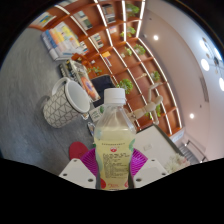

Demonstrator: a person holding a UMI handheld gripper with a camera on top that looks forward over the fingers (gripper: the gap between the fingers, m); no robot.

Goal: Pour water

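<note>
Bottle (pixel 115 140), white cap, pale yellowish liquid, pink label, is held upright between claw (pixel 113 172) fingers; both pink pads (pixel 88 160) are pressed against its sides. White patterned mug (pixel 64 103) is seen beyond claw, to left of bottle, on grey worktop (pixel 30 85). Wooden shelves (pixel 120 45) are seen behind, tilted.

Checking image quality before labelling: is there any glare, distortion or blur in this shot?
Gripper view: strong fisheye bends the shelves into curves; ceiling lights glare as white spots; the bottle between the tool's fingers is fairly sharp; the white cup beyond looks slightly soft.
</note>
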